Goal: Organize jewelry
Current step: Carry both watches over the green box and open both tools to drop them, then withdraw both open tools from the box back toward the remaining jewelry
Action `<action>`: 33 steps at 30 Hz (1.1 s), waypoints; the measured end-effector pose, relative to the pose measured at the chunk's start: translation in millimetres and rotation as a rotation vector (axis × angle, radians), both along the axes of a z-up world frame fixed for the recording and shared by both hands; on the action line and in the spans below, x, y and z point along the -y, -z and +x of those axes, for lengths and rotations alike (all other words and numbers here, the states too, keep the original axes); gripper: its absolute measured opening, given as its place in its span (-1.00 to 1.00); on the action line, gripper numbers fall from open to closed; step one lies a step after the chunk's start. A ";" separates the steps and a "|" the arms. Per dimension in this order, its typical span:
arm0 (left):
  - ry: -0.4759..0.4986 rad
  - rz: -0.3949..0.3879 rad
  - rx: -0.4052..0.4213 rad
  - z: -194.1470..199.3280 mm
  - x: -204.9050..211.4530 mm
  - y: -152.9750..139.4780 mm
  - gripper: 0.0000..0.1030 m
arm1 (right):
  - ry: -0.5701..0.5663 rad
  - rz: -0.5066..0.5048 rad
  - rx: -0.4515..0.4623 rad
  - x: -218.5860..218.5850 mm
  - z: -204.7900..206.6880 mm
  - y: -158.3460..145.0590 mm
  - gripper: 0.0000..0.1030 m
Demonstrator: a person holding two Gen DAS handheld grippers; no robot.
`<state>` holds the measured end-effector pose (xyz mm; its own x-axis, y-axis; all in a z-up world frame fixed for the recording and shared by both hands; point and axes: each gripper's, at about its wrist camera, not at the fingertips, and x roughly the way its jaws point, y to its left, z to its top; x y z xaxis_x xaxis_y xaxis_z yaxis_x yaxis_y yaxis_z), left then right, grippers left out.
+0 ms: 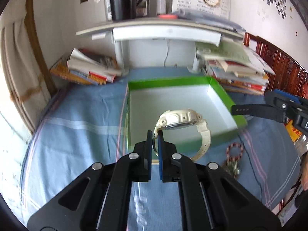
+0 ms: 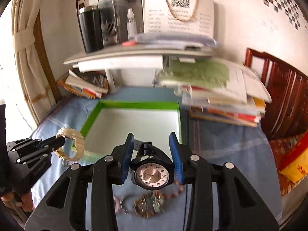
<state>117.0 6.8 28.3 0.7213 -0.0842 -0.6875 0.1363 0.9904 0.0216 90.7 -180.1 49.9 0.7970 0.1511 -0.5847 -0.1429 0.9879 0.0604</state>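
My left gripper (image 1: pixel 155 134) is shut on the strap of a cream white watch (image 1: pixel 179 119), which hangs above the near edge of a green box (image 1: pixel 169 80) with a white floor. The right wrist view shows that same watch (image 2: pixel 71 134) and left gripper (image 2: pixel 59 141) at the left. My right gripper (image 2: pixel 152 136) is shut on a black watch (image 2: pixel 152 175) with a pale round dial, its case clamped between the blue pads. In the left wrist view the black strap (image 1: pixel 250 110) sticks out from the right gripper. Both watches are off the blue cloth.
A red bead bracelet (image 1: pixel 233 150) and a metal watch (image 2: pixel 148 204) lie on the blue cloth (image 1: pixel 77 119) near the box's front. Stacks of books (image 2: pixel 221 104) flank a white shelf (image 1: pixel 165 32) behind the box. A red wooden chair (image 2: pixel 279 88) stands at the right.
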 end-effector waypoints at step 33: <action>-0.053 0.046 -0.192 -33.3 -2.3 103.9 0.29 | 0.163 0.067 -0.259 68.8 -32.5 134.6 -0.04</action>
